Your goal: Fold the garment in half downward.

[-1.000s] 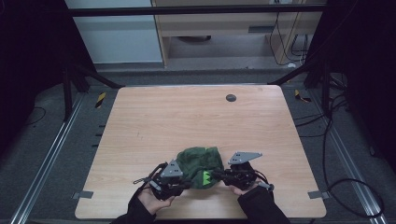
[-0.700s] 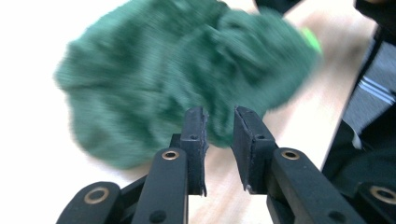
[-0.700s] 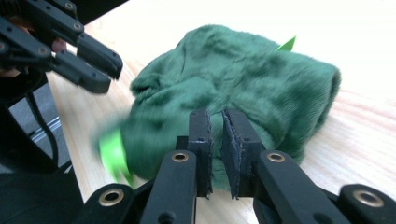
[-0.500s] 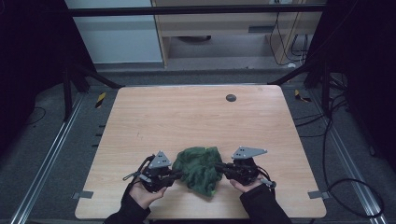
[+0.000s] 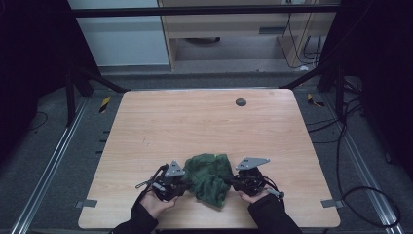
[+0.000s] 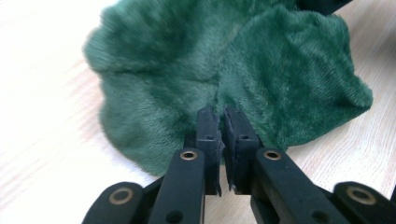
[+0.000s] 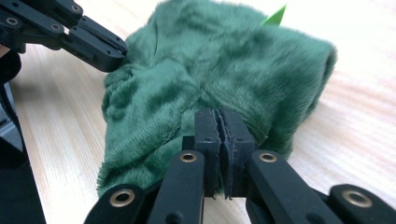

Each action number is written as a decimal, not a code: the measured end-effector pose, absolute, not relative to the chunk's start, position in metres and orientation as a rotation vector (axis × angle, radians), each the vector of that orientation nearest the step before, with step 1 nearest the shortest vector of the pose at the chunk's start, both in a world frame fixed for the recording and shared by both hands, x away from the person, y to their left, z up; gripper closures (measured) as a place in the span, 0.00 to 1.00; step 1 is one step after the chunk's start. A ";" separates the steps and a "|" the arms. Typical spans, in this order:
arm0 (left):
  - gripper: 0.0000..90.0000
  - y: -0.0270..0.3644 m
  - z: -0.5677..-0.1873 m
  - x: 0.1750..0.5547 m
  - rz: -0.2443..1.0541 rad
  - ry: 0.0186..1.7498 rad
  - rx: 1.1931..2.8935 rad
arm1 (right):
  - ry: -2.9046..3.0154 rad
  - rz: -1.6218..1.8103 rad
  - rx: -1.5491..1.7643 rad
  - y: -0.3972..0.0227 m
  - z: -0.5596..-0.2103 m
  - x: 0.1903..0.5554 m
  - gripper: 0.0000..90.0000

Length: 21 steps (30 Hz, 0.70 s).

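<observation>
The green plush cloth (image 5: 209, 178) lies crumpled on the near part of the wooden desk (image 5: 204, 126), between the 2 hands. The left tool (image 5: 182, 184) pinches its left edge and the right tool (image 5: 231, 181) pinches its right edge. In the left gripper view the 2 black jaws stand almost together, with a thin fold of the cloth (image 6: 224, 70) caught at their tips. In the right gripper view it is the same: the jaws are nearly touching and the cloth (image 7: 219, 70) is squeezed between their tips. A small light-green tag (image 7: 275, 16) sticks out at the far side of the cloth there. The other tool (image 7: 109, 53) also shows in that view, at the upper left, touching the cloth.

The work in hand seems to be spreading or folding this cloth – I judge that both grips are set and the next move would be to lift or pull the fabric apart.

What could go wrong from here:
- Each tool holds only a small bite of fabric near the edge. The pile is thick and soft, so if the hands pull apart quickly, the fold may slip out of 1 pair of jaws.
- The middle of the cloth is bunched – if it is pulled only sideways, it may stay twisted and not open flat.
- The cloth is near the front edge of the desk; a dropped corner could hang over it.
</observation>
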State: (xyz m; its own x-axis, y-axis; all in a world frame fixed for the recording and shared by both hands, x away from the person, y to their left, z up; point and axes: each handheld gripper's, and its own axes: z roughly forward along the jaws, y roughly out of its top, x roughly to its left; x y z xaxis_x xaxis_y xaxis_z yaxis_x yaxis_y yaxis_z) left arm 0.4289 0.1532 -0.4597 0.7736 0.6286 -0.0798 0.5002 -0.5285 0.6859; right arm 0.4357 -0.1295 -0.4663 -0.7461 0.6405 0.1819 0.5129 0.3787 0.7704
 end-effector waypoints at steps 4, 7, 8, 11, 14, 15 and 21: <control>0.87 0.174 -0.447 0.429 0.334 0.861 2.178 | 2.423 1.356 1.065 -0.138 -0.459 0.437 0.94; 0.84 0.188 -0.444 0.433 0.353 0.902 2.149 | 2.365 1.382 1.084 -0.145 -0.454 0.439 0.90; 0.83 0.191 -0.444 0.435 0.360 0.913 2.140 | 2.347 1.382 1.094 -0.147 -0.453 0.440 0.88; 0.77 0.197 -0.444 0.437 0.361 0.925 2.127 | 2.304 1.384 1.112 -0.153 -0.452 0.442 0.83; 0.71 0.208 -0.445 0.441 0.394 0.955 2.108 | 2.263 1.377 1.150 -0.163 -0.453 0.446 0.79; 0.69 0.211 -0.445 0.442 0.395 0.966 2.104 | 2.257 1.372 1.156 -0.166 -0.454 0.447 0.78; 0.61 0.231 -0.446 0.449 0.397 1.034 2.067 | 2.220 1.342 1.204 -0.178 -0.455 0.449 0.69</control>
State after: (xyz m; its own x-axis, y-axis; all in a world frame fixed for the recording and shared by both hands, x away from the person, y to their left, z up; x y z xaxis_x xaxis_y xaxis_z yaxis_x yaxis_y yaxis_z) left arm 0.4491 0.2308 -0.4457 0.6211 0.7813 -0.0621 0.5393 -0.3685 0.7572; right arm 0.4487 -0.1778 -0.4555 -0.6130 0.7713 0.1711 0.5099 0.2208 0.8314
